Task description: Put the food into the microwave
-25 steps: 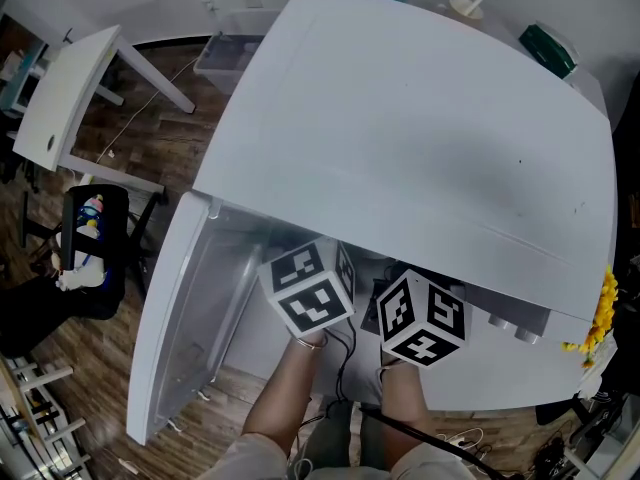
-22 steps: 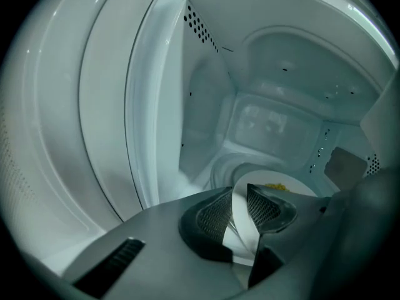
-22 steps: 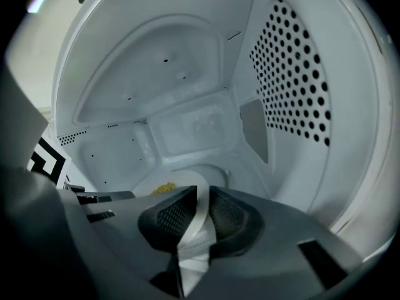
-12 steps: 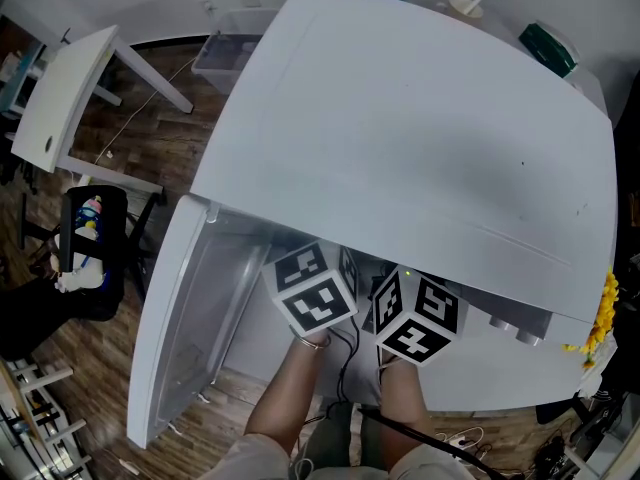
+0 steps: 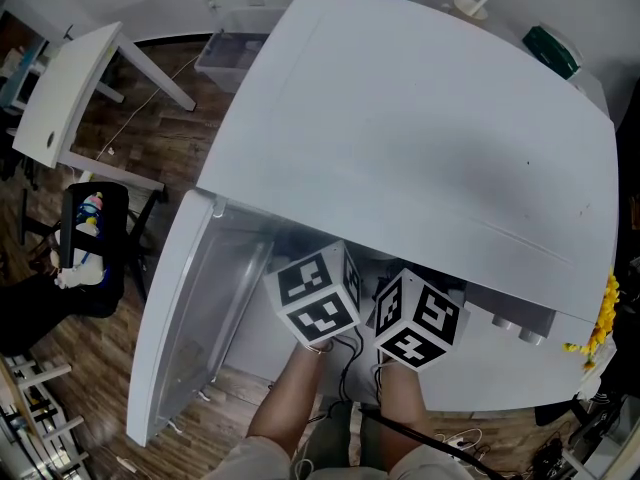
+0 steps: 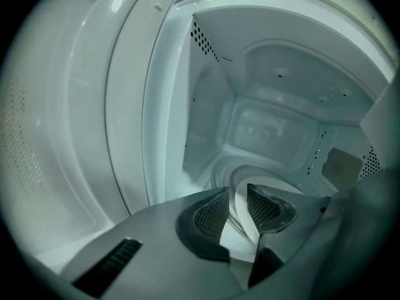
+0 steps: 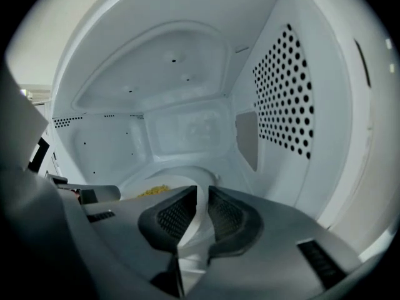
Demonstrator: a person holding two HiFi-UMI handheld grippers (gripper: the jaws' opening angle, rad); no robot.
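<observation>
Holding on from two sides, the left gripper (image 6: pixel 236 210) and the right gripper (image 7: pixel 201 214) each pinch the near edge of a round white plate (image 6: pixel 239 229). Each one's jaws are squeezed tight on the thin rim. A little heap of yellow food (image 7: pixel 153 191) sits on the plate. It shows only in the right gripper view, off to the left of that gripper's jaws.

The plate is already inside the big white microwave (image 5: pixel 420 138), whose white door (image 5: pixel 190 328) hangs wide open on the left. In the head view the oven's top hides the plate. Only the grippers' black-and-white marker cubes (image 5: pixel 318 295) poke out at the front.

The plate reaches away from both grippers, deeper into the oven. The round turning tray (image 6: pixel 220 167) on the oven floor shows just beyond and below it. Whether the plate rests on that tray yet cannot be told. The plate is round, so it has no long side. Neither hand is nearer, since both hold it. It most likely needs setting down flat before the grippers let go.

No brand name, label or words can be read anywhere. The cubes carry only square patterns.
</observation>
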